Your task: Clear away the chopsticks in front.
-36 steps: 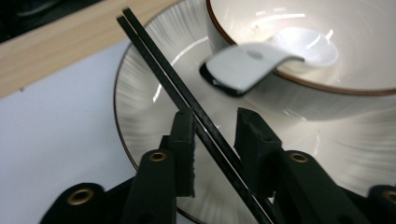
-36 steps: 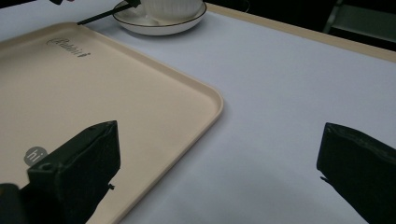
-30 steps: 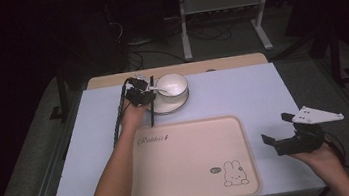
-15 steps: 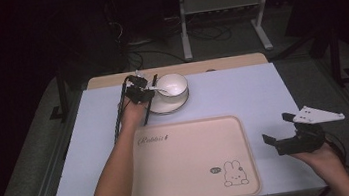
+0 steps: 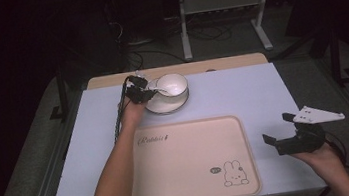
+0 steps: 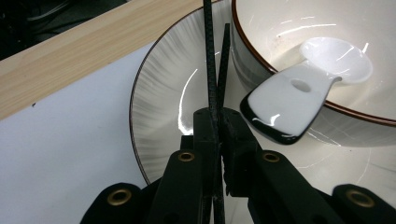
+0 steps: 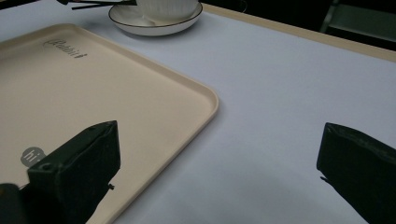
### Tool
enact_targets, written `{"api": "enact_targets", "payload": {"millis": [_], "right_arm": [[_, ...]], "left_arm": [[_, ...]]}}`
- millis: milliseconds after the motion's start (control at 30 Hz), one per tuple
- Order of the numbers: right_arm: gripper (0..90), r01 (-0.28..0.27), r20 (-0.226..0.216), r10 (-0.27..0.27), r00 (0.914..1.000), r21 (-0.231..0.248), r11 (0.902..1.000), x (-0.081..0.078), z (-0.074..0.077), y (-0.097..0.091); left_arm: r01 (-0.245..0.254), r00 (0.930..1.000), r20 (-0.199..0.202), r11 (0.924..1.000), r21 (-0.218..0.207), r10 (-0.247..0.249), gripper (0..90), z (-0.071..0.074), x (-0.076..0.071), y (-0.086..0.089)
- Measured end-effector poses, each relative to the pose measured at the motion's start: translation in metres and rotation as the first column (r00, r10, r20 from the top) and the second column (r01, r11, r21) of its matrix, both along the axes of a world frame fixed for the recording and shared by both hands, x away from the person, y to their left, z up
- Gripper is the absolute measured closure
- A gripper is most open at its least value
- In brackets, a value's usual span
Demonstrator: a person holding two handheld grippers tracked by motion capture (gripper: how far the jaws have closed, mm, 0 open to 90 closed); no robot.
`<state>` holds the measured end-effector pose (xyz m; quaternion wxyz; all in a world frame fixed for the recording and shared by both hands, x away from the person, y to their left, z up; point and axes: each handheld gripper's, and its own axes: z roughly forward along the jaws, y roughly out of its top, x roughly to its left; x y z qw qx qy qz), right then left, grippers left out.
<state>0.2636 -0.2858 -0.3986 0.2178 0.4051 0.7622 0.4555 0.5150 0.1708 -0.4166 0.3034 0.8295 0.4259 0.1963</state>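
Note:
A white bowl (image 5: 171, 84) stands on a white plate (image 5: 159, 108) at the back of the table. A white spoon (image 6: 294, 102) lies in the bowl, its handle over the rim. My left gripper (image 5: 148, 88) hovers over the plate's left side, just left of that handle. Its thin fingers (image 6: 208, 70) have just been closing and stand almost together with nothing between them. The spoon handle is beside them, not gripped. My right gripper (image 5: 278, 128) stands open over bare table right of the tray, holding nothing.
A beige tray (image 5: 245, 139) with a rabbit print lies empty at the front middle of the pale blue mat (image 5: 242, 89). A wooden table edge (image 6: 70, 56) runs behind the plate. A metal stand (image 5: 221, 6) is on the floor beyond.
The left gripper's jaws have drawn closer together beside the bowl. Both hands and the dishes stayed where they were.

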Motion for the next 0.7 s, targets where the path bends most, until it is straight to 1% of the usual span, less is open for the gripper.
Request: {"api": "enact_targets", "payload": {"millis": [33, 100, 200, 267, 333, 400, 500, 533, 600, 667, 700], "right_arm": [[0.0, 0.0, 0.0, 0.0, 1.0, 0.001, 1.0, 0.0, 0.0, 0.0], [0.0, 0.0, 0.0, 0.0, 1.0, 0.0, 1.0, 0.0, 0.0, 0.0], [0.0, 0.001, -0.005, -0.001, 1.0, -0.002, 1.0, 0.0, 0.0, 0.0], [0.0, 0.001, -0.005, -0.001, 1.0, 0.001, 1.0, 0.0, 0.0, -0.001], [0.0, 0.001, -0.003, -0.001, 1.0, 0.003, 1.0, 0.0, 0.0, 0.0], [0.0, 0.001, -0.003, -0.001, 1.0, 0.003, 1.0, 0.0, 0.0, 0.0], [0.0, -0.002, -0.003, 0.002, 1.0, 0.003, 1.0, 0.0, 0.0, 0.0], [0.0, -0.002, -0.002, 0.002, 1.0, 0.002, 1.0, 0.0, 0.0, 0.0], [0.0, -0.003, -0.002, 0.003, 1.0, 0.002, 1.0, 0.0, 0.0, 0.001], [0.0, -0.003, -0.003, 0.003, 1.0, 0.001, 1.0, 0.0, 0.0, 0.001], [0.0, -0.003, -0.004, 0.003, 1.0, 0.0, 1.0, 0.0, 0.0, 0.001]], "left_arm": [[-0.001, 1.0, -0.003, 1.0, -0.002, 0.001, 84.6, 0.0, 0.0, 0.001], [-0.005, 1.0, -0.002, 1.0, -0.008, 0.005, 80.5, 0.001, 0.0, 0.003], [-0.002, 1.0, -0.005, 0.9997, -0.022, 0.002, 78.2, 0.005, -0.003, 0.008], [0.009, 0.9999, -0.008, 0.9997, -0.025, -0.009, 77.0, 0.009, -0.005, 0.011], [0.014, 0.9999, 0.001, 0.9993, -0.035, -0.013, 75.6, 0.013, -0.009, 0.014], [0.018, 0.9998, 0.002, 0.9989, -0.043, -0.018, 73.3, 0.018, -0.013, 0.018], [0.03, 0.9995, 0.005, 0.9988, -0.039, -0.03, 71.2, 0.025, -0.022, 0.025], [0.03, 0.9995, 0.006, 0.9986, -0.044, -0.03, 71.1, 0.027, -0.025, 0.029], [0.038, 0.9993, 0.0, 0.9975, -0.06, -0.038, 70.2, 0.03, -0.033, 0.036], [0.05, 0.9986, -0.015, 0.9969, -0.061, -0.051, 68.0, 0.03, -0.042, 0.042], [0.056, 0.9982, -0.015, 0.9966, -0.059, -0.057, 67.7, 0.03, -0.046, 0.044]]}}
